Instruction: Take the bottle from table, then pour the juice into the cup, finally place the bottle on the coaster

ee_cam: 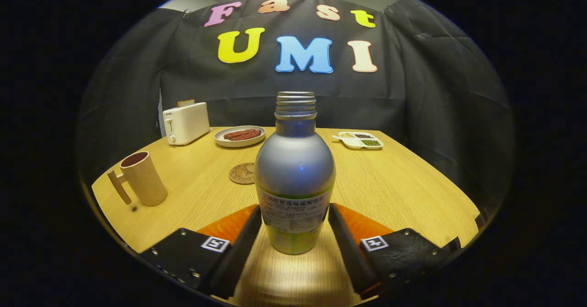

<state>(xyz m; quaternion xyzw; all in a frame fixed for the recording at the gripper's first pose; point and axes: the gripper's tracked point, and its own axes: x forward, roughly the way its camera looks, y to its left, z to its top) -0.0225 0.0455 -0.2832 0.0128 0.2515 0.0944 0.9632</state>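
A silver metal bottle (294, 169) with no cap and a green-and-white label stands upright on the wooden table (394, 192). It sits right between my fingers, and my gripper (294, 208) is shut on it, both fingers touching the sides of its lower body. Off to the left of the bottle stands a tan cup (142, 178) with a side handle, its inside dark. A round brown coaster (240, 173) lies flat just behind the bottle's left shoulder, between the cup and the bottle; the bottle hides part of it.
A white toaster (185, 122) stands at the far left of the table. Beside it is a round plate (239, 136) of reddish food, and a white divided dish (360, 140) of grains sits at the far right. The table's far edge meets the black cloth wall.
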